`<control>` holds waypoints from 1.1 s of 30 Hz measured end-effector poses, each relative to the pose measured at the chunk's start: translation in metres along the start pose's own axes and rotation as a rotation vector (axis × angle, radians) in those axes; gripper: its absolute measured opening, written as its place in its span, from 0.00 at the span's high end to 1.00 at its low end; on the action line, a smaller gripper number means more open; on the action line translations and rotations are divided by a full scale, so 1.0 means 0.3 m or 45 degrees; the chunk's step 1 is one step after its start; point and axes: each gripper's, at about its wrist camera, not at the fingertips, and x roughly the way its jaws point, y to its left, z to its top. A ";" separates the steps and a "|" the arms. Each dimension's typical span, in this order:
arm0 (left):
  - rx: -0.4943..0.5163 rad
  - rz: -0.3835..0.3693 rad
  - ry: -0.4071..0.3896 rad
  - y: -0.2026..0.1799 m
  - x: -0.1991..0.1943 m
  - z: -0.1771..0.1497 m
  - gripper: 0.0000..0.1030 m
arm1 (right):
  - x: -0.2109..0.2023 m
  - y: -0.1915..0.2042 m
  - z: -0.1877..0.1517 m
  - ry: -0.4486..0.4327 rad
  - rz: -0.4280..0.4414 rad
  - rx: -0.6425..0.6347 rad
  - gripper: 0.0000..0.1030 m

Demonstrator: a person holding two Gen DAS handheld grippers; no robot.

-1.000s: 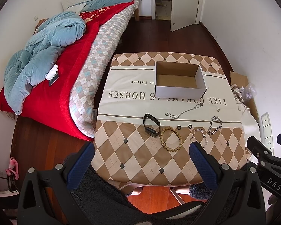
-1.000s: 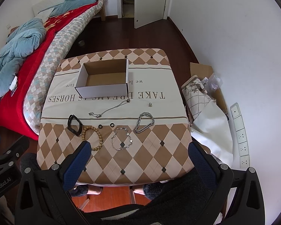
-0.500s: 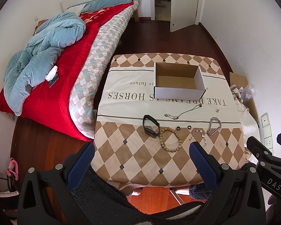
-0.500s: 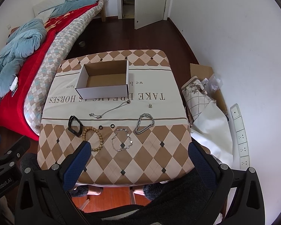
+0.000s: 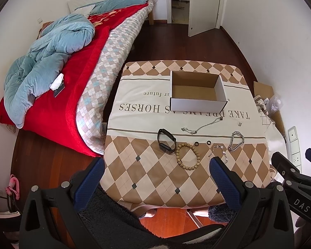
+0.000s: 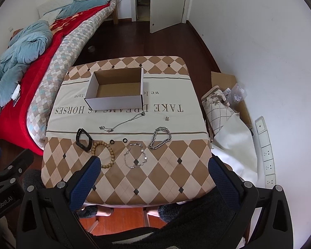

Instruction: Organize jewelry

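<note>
Both grippers, left gripper (image 5: 155, 178) & right gripper (image 6: 153, 176), are hovering wide open w/ nothing held, above the near table edge. Jewelry's lying in front of the empty box (image 6: 116, 89): wooden bead bracelet (image 6: 105, 151), chain bracelet (image 6: 160, 138).

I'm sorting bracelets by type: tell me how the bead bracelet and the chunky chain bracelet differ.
The bead bracelet is tan beads; the chain bracelet is silver metal links. The bead bracelet lies in an open round ring; the chain bracelet lies in a narrow flattened loop. The bead bracelet sits left, beside the black band; the chain bracelet sits right. Both rest flat on the tablecloth, outside the box.
</note>
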 end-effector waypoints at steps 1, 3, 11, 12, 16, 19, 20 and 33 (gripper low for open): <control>0.000 0.001 -0.001 0.000 0.000 -0.001 0.00 | 0.000 0.001 0.000 -0.001 -0.002 -0.002 0.00; -0.003 0.000 0.001 -0.003 0.003 0.004 0.00 | 0.006 0.000 0.000 0.005 -0.002 -0.004 0.00; -0.019 0.028 -0.004 0.024 0.064 0.024 0.00 | 0.061 -0.006 0.005 0.037 -0.001 -0.006 0.00; -0.020 0.043 -0.005 0.030 0.085 0.029 0.00 | 0.074 -0.012 0.010 0.036 -0.007 0.001 0.00; -0.005 0.126 0.024 0.049 0.201 0.047 0.00 | 0.159 -0.028 0.026 0.046 -0.014 0.011 0.00; 0.036 0.149 0.089 0.057 0.314 0.052 0.00 | 0.238 -0.039 0.036 0.072 -0.010 0.008 0.00; 0.051 0.158 0.121 0.051 0.358 0.052 0.00 | 0.270 -0.040 0.038 0.081 -0.011 0.007 0.00; 0.136 -0.057 0.403 -0.097 0.726 -0.020 0.06 | 0.554 -0.175 0.023 0.203 -0.051 0.135 0.30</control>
